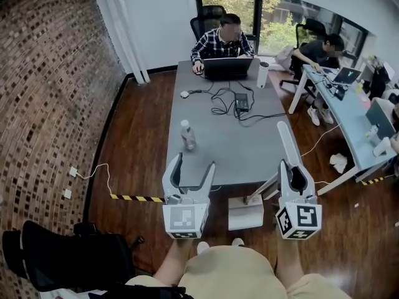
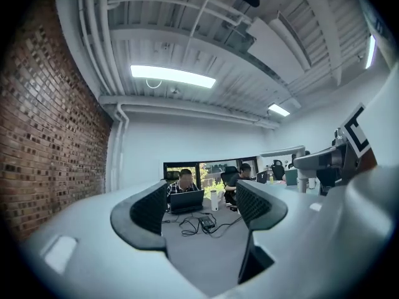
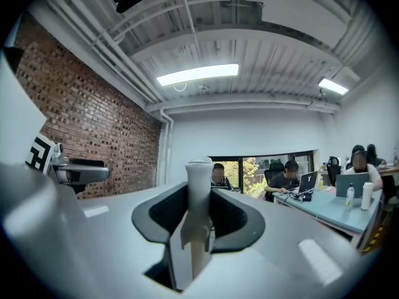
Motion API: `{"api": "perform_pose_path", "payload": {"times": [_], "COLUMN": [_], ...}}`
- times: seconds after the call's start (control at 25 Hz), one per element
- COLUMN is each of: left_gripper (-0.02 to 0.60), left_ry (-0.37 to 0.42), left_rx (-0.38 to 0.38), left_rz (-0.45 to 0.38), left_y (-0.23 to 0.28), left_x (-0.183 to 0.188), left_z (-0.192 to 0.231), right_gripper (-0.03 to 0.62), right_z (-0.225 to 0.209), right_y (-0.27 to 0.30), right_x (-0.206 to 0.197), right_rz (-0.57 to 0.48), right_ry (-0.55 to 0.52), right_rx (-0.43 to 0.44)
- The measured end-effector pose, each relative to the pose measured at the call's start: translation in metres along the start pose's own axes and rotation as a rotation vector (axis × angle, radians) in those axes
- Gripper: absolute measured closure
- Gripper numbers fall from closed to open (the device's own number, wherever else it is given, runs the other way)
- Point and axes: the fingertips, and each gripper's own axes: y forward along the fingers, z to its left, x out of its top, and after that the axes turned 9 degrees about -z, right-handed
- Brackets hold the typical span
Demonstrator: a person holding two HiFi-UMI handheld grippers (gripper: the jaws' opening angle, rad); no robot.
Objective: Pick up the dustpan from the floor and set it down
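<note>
R gripper [image 1: 292, 172] was clamped tight on the dustpan's handle [image 3: 198, 185]. It stood upright btw the pads, tip poking out past them. The dustpan [image 1: 245, 214] itself hung lower, just left of that gripper. L gripper [image 1: 194, 164] sat half open w/ nothing in it. Grey table [image 1: 249, 148] was just beyond both.

The head view looks steeply down past the left tool [image 1: 194, 164] and right tool [image 1: 293, 170] onto the worktop [image 1: 230, 136]. Both tool views face level, sharing the far window [image 2: 209, 169].
</note>
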Motion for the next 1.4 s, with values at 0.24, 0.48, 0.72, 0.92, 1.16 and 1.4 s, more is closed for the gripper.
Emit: {"api": "perform_pose_path", "payload": {"times": [0.24,0.48,0.72,0.92,1.16,1.4], "left_gripper": [0.244,0.275,0.282,0.282,0.282,0.282], "left_ry": [-0.008,-0.012,-0.018,-0.015,-0.002,-0.001], "left_rx": [0.033,0.068,0.080,0.104,0.103,0.105], "left_rz": [-0.001,0.031,0.037,0.042,0.041,0.049], "left_y": [-0.008,-0.014,-0.016,-0.020,-0.020,-0.020], "left_x": [0.012,0.004,0.006,0.009,0.007,0.004], "left_z": [0.010,0.020,0.022,0.026,0.027,0.030], "right_gripper": [0.479,0.479,0.480,0.480,0.480,0.480], "right_z": [0.010,0.019,0.028,0.031,0.032,0.031], "right_y": [0.001,0.001,0.000,-0.003,-0.004,-0.004], "right_x": [0.037,0.043,0.042,0.046,0.046,0.041], "right_rz": [-0.084,-0.092,-0.092,-0.094,-0.096,-0.091], "right_ry": [-0.003,0.013,0.028,0.037,0.030,0.029], "right_rx": [0.018,0.028,0.046,0.050,0.049,0.033]}}
